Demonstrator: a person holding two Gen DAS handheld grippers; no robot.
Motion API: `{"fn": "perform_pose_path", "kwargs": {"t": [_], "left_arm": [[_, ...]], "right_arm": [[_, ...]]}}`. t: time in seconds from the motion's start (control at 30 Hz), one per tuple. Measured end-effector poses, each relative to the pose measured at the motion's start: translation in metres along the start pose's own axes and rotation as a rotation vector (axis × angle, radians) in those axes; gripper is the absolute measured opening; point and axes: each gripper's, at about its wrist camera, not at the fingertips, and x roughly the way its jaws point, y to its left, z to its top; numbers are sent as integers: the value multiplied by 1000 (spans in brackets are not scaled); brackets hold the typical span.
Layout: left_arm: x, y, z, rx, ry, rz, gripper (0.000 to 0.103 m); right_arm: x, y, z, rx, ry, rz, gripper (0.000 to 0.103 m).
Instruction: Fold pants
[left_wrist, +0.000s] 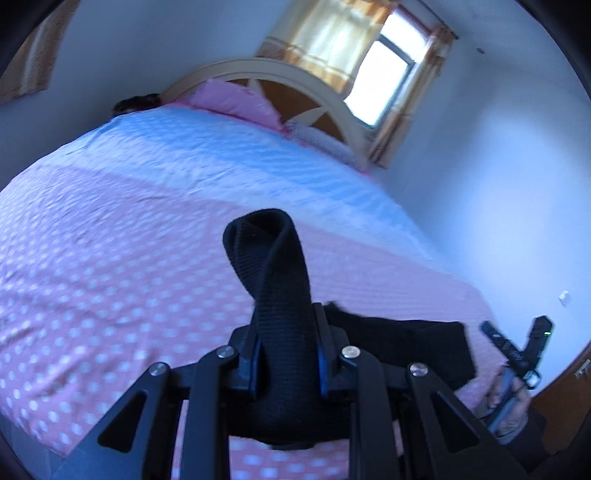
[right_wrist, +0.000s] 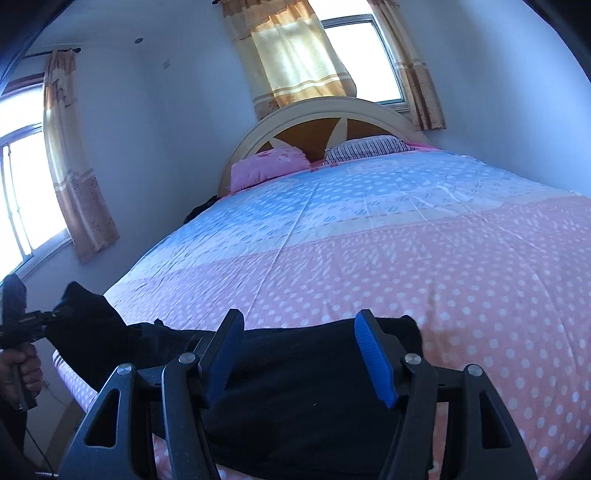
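Pants (right_wrist: 295, 387) lie black and bunched along the near edge of the bed (right_wrist: 443, 258), one end lifted off it. The fold looks barely begun: this reads as the gathering step, with one end in hand and the other not yet taken.

The left gripper (left_wrist: 286, 354) has its fingers (left_wrist: 255, 365) closed most of the way on a thick ribbed band of the cloth, probably the waistband, which sticks up between them in a rolled loop. From the right wrist view that same end hangs raised at the bed's corner, held up by the person's hand (right_wrist: 22, 369) on the handle.

The right gripper (right_wrist: 301, 354) hovers over the other part of the pants with its fingers (right_wrist: 376, 362) spread wide, blue pads showing and nothing between them. Whether the tips touch the cloth I cannot tell; they look just above it.

To my eye the next move calls for the right fingers to drop onto the matching end or edge and close, so both ends can be lifted, pulled taut and laid flat on the bed. The cloth is soft and heaped, so catching a single layer, not a bundle, will matter.
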Motion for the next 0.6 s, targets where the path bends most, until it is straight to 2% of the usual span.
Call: {"fn": "perform_pose_path", "kwargs": {"t": [0.13, 0.4, 0.6], "left_arm": [[-1, -37, 7, 1, 2, -94, 23], [34, -138, 20, 120, 55, -241, 23], [78, -192, 21, 202, 126, -290, 23]], "right_arm": [[-4, -3, 2, 7, -9, -13, 64], [-17, -25, 13, 49, -48, -38, 64], [-27, -55, 23, 111, -79, -88, 64]]}}
